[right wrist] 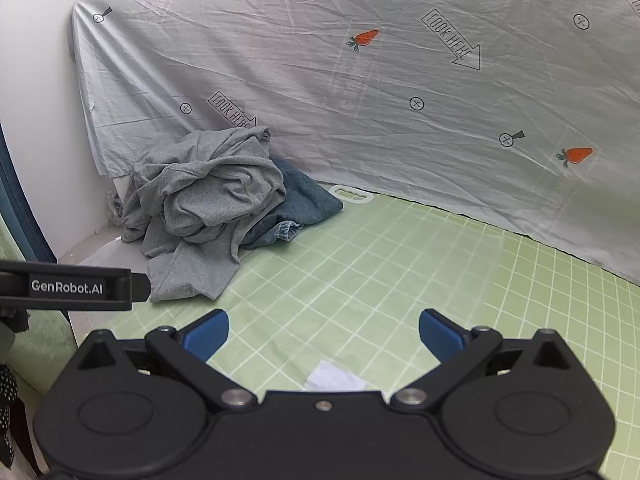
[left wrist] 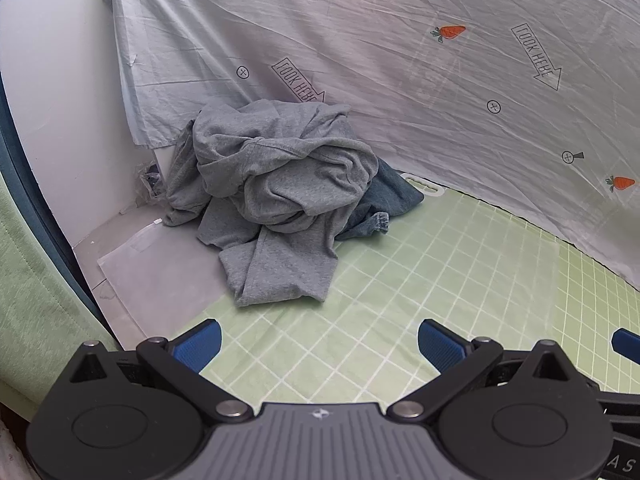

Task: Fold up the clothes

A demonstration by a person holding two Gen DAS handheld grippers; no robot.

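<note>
A crumpled heap of soft grey jersey clothing (left wrist: 276,184) lies atop a blue denim garment (left wrist: 384,200) at the far left corner of the green grid-lined mat (left wrist: 420,280), against the wrinkled carrot-print sheet (left wrist: 400,60), while the left tongs (left wrist: 320,344) and right tongs (right wrist: 324,332) hover low, blue-padded fingers spread wide, empty.

left gripper (left wrist: 319,342) | black body, blue pads | right gripper (right wrist: 323,333) | same
</note>
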